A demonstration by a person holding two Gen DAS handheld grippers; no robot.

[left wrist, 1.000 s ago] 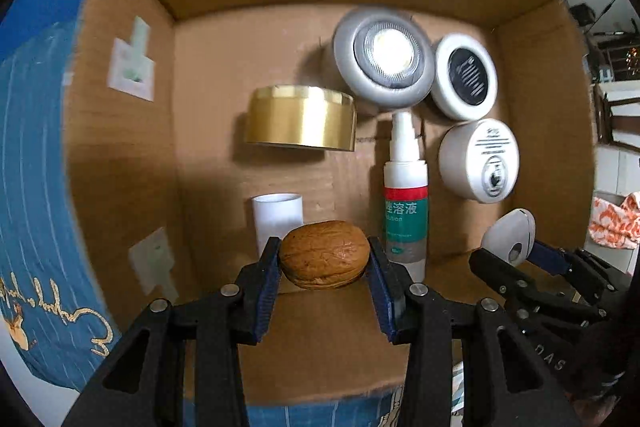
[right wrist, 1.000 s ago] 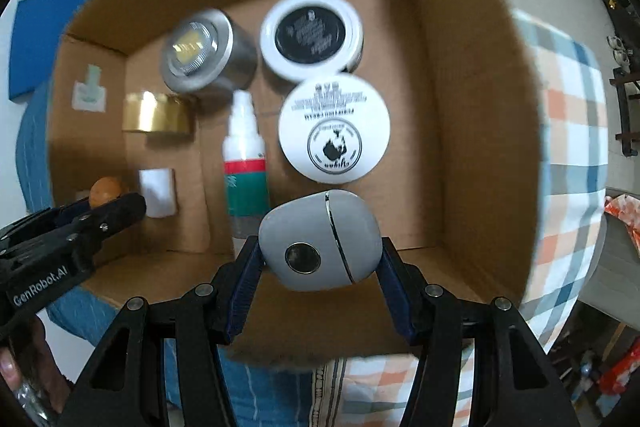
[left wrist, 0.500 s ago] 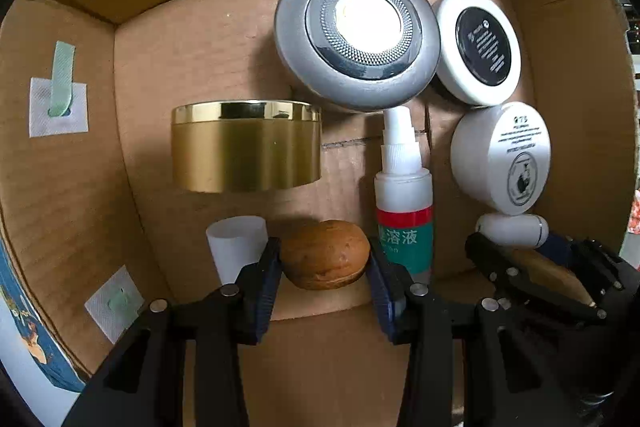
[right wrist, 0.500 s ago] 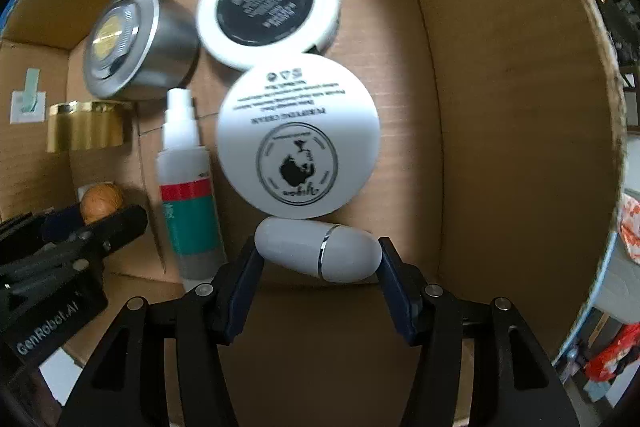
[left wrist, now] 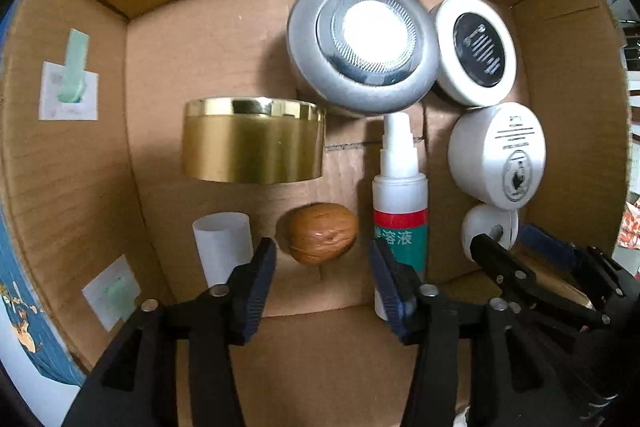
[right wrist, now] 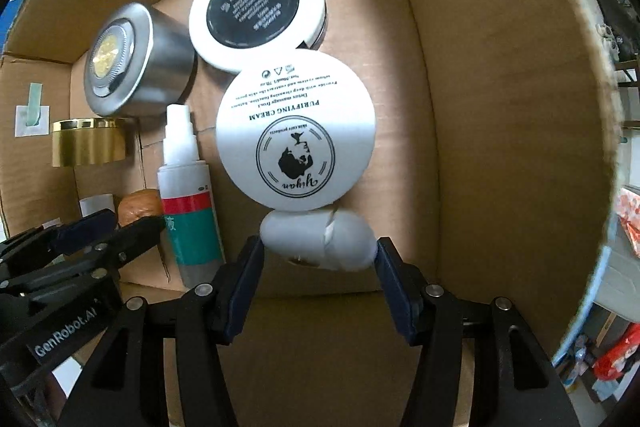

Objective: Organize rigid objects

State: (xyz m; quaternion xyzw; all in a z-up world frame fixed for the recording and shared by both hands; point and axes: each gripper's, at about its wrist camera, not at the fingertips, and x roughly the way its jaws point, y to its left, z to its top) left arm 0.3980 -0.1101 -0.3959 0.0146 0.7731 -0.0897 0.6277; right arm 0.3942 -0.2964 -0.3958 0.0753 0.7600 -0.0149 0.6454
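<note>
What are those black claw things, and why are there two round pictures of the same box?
The black claws are grabbers, one in each of a person's hands. Each has a small camera looking along its fingers, so you get one picture from each hand. The lens bends the view, which makes it look round.

Both look down into a cardboard box. Inside are a gold tin, a silver tin, two white jars, a spray bottle and a small white cup.

The left gripper is opening its jaws. The walnut sits between them on the box floor, with gaps on both sides, so it has been let go.

The right gripper has its jaws shut on a white egg-shaped case, low in the box.
</note>
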